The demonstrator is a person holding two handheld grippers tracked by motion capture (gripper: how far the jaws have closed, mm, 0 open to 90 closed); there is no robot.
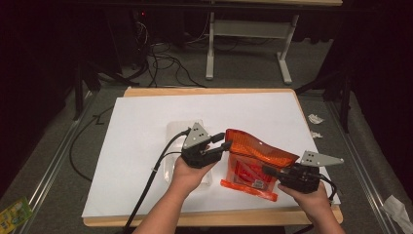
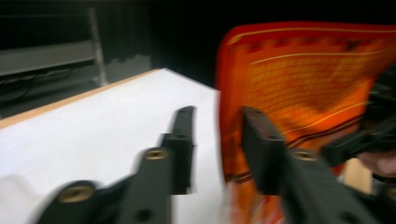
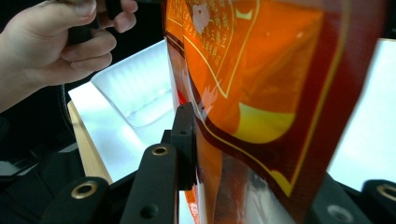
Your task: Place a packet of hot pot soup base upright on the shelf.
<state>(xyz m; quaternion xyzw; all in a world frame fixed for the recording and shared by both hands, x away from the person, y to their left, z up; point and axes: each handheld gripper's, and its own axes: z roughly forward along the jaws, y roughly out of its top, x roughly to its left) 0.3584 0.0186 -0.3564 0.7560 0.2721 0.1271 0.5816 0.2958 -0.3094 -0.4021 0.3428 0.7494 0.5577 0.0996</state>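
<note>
Dark room; white-covered counter (image 1: 146, 122). Orange snack pouch (image 1: 253, 161): between both tongs, lifted at its top edge. Right tongs (image 1: 270, 171): clamped on pouch's lower side. Left tongs (image 1: 221, 140): jaws apart, at pouch's upper left corner. Clear plastic tray (image 1: 175, 134): beneath left tongs

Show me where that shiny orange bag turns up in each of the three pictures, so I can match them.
High view: the orange bag lies right of centre on the white sheet, between the two grippers.
Left gripper view: it rises at the right, past the jaws.
Right gripper view: it hangs close up, pinched between the jaws.
Shared landmark: the white sheet on the table.
</note>
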